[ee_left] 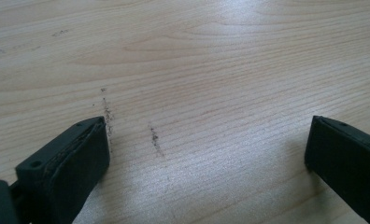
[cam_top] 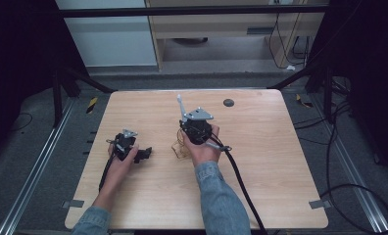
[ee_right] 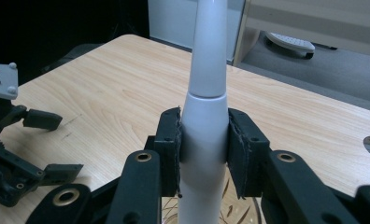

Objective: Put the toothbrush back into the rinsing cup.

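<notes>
held thing: white electric-toothbrush-like handle (ee_right: 204,121), tapered, pinched between the 2 pads of the right claw (ee_right: 203,154); in the high view its slim white neck (cam_top: 181,105) rises above the claw.
long axis: runs straight out from the right claw, between the jaws and away from the palm; in the high view it stands close to upright with a slight lean to the left.
right claw state: pressed together on the handle's thicker lower body, 1 pad on each side, contact plain in the right gripper view.
below the right claw: a light wire or woven stand-like thing (cam_top: 178,148) on the counter, just under and left of the right hand (cam_top: 204,147); its make is too small to tell. Base of the handle sits over it, touching or not I cannot tell.
left claw: (cam_top: 133,149) resting low on the counter, well to the left of the right claw; jaws spread wide, nothing between them, bare wood seen in the left gripper view (ee_left: 206,154).
nearer hand: right, already holding; the left is apart and idle.
judgement: next move turns on keeping the handle's axis steady over that stand.
counter: pale wood (cam_top: 260,161), faint dark scuffs (ee_left: 155,140), a small dark round disc (cam_top: 228,103) far beyond the right claw.
room: dark frame, grey floor, cables at right.
</notes>
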Demonstrator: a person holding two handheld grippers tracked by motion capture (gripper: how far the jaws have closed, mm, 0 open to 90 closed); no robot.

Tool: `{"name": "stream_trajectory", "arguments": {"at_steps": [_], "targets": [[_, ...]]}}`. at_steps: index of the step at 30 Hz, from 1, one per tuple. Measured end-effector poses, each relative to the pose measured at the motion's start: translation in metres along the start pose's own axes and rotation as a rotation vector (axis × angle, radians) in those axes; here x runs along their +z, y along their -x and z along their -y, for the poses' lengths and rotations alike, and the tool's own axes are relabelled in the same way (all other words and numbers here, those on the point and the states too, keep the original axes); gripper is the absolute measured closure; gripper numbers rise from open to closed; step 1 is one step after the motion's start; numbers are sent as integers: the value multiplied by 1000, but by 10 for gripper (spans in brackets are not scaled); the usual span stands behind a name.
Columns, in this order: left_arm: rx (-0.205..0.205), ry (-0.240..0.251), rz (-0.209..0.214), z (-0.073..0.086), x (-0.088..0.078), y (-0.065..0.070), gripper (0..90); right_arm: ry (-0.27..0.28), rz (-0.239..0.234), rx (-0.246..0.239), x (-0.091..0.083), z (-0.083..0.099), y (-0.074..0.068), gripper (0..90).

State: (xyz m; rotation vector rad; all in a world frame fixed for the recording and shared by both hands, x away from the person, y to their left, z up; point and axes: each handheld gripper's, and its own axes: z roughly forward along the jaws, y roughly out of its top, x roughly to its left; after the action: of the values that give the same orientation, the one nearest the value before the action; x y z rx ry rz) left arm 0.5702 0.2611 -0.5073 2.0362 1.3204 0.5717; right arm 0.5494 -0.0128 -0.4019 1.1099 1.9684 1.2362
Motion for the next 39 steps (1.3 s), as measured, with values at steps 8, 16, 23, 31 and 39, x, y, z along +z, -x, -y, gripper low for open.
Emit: {"name": "stream_trajectory", "arguments": {"at_steps": [8,16,23,31,39], "targets": [[0,0,0,0,0,0,0,-15,-7,3,3,4,-2,674],[0,0,0,0,0,0,0,-26,-16,2,5,7,-4,673],[0,0,0,0,0,0,0,-35,-16,2,7,8,-3,674],[0,0,0,0,0,0,0,-55,-21,8,11,9,-2,673],[0,0,0,0,0,0,0,-71,-21,4,13,11,-2,673]]}}
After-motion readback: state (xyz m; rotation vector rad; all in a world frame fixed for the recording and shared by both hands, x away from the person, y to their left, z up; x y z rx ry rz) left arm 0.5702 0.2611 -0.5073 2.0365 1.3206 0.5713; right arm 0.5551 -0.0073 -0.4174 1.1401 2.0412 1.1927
